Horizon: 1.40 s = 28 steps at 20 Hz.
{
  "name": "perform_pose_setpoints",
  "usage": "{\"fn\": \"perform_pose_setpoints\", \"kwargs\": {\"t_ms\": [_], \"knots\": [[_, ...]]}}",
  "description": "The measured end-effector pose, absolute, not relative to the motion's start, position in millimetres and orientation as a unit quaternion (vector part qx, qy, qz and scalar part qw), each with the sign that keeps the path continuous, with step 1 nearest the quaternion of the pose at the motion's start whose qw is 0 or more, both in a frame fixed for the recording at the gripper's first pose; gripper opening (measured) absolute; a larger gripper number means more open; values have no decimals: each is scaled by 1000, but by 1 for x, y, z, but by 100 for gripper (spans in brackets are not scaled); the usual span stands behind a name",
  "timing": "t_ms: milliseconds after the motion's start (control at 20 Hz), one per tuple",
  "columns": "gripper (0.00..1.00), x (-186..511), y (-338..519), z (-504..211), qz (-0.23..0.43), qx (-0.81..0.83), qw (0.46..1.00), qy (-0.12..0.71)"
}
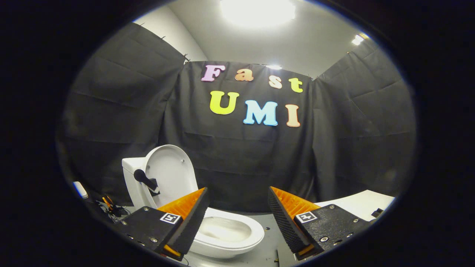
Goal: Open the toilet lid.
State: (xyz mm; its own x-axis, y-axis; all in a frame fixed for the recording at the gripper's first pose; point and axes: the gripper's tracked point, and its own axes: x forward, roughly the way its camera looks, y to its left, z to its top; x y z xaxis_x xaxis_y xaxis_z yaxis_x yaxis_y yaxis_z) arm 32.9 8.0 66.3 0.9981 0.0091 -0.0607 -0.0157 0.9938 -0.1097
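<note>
Basically done: gripper fingers spread wide apart, holding nothing, ribbed pads facing inward. Just beyond and below them, the toilet: glossy white ceramic, oval bowl exposed, seat down. Toilet lid already stands upright against the tank, smooth hard plastic, rounded, with a dark handle-like piece on it. My read: the next move is only to back away clear. Behind, creased black cloth wall.
</note>
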Motion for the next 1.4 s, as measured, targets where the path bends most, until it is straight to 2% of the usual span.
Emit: {"fn": "perform_pose_setpoints", "kwargs": {"t_ms": [650,1400], "knots": [[95,-4,-53,48,-95,-12,995,27],[95,-11,-56,33,-101,-7,994,42]]}}
